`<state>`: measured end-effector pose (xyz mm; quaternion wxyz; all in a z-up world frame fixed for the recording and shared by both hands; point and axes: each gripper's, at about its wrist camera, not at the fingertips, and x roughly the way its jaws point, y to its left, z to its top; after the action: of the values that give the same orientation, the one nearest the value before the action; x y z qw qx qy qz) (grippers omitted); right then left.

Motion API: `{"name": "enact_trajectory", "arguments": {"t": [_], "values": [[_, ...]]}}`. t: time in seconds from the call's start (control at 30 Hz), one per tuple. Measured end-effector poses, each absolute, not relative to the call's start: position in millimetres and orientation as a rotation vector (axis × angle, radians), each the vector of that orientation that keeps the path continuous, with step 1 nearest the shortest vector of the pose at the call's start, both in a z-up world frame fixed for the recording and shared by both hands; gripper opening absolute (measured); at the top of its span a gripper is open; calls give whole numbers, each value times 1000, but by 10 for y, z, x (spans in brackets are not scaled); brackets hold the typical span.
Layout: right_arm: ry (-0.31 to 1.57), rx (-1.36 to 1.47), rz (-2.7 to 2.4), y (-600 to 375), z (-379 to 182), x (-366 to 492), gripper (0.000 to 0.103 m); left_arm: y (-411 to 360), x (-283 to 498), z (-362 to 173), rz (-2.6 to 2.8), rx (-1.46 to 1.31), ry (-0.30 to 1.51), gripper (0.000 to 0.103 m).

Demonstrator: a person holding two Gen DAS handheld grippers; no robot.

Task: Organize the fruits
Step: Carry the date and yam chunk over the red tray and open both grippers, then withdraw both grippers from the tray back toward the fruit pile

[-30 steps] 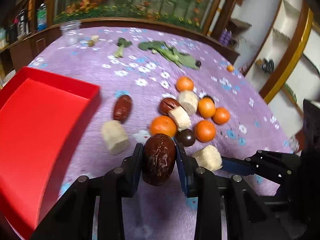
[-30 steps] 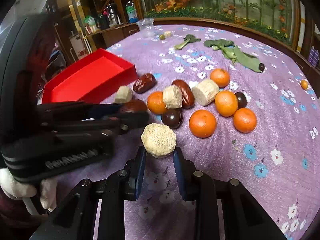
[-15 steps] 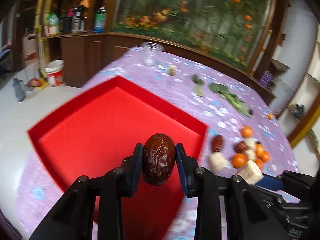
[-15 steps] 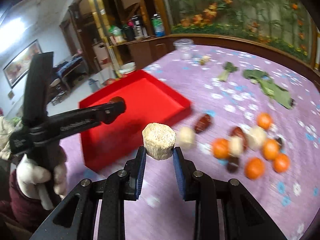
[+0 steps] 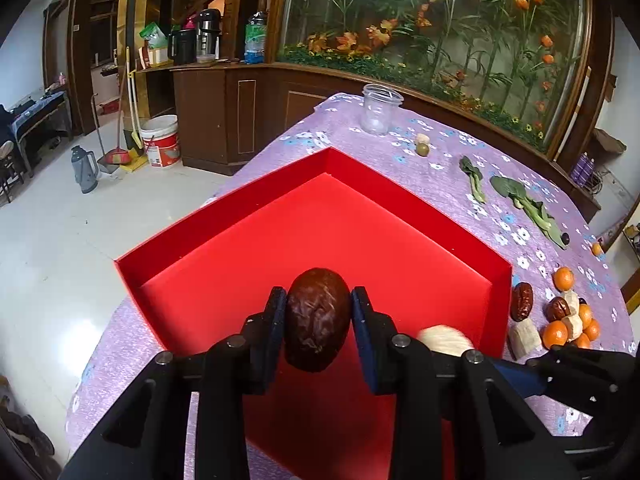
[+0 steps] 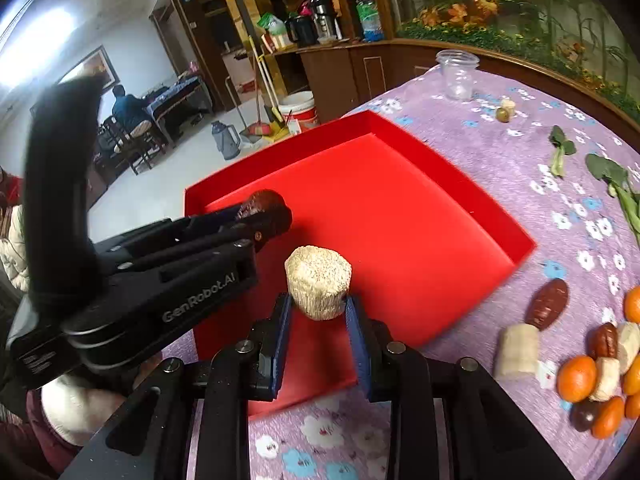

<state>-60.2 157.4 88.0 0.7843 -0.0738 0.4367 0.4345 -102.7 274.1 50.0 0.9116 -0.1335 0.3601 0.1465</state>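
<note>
Wrinkled dark-red date (image 5: 317, 318) pinched in left gripper (image 5: 318, 324), beige fibrous chunk (image 6: 318, 286) pinched in right gripper (image 6: 318, 312), above red tray (image 5: 400, 216)

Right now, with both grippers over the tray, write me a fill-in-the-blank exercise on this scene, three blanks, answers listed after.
1. The left gripper holds a dark brown ____ between its jaws.
2. The right gripper holds a pale sugarcane chunk above the ____ tray.
3. The clear plastic jar at the far end of the purple tablecloth stands ____.

Missing words: date; red; upright
</note>
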Motion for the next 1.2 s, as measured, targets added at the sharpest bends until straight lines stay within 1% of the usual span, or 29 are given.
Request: {"name": "enact_trajectory", "arguments": {"t": [0.03,0.07,0.13,0.17,0.23,0.3,0.37,0.5,0.6,0.87,1.07,1.2], "values": [[944,-161,938,1596,869,-602,31,2748,-1036,501,307,-275,741,37],[944,-163,939,1611,862,-602,31,2760,-1039,507,312,-275,740,43],[939,-161,939,1608,873,-604,31,2770,-1065,524,325,-275,731,48],[936,-165,941,1612,882,-618,32,2771,-1066,534,329,-275,729,50],[922,-178,932,1613,896,-658,37,2763,-1086,557,335,-269,723,51],[909,-170,927,1578,924,-681,47,2737,-1112,583,341,-256,717,53],[901,-154,921,1535,955,-689,52,2705,-1129,611,345,-244,711,55],[884,-132,907,1415,1024,-720,57,2640,-1170,683,346,-230,699,58],[868,-115,887,1279,1058,-751,63,2576,-1221,752,335,-225,688,65],[854,-36,779,516,1066,-816,66,2388,-1370,933,284,-238,665,70],[865,78,605,-404,953,-754,67,2043,-1307,954,203,-213,688,71],[866,118,527,-805,892,-744,67,1714,-1216,896,131,-170,719,71]]}}
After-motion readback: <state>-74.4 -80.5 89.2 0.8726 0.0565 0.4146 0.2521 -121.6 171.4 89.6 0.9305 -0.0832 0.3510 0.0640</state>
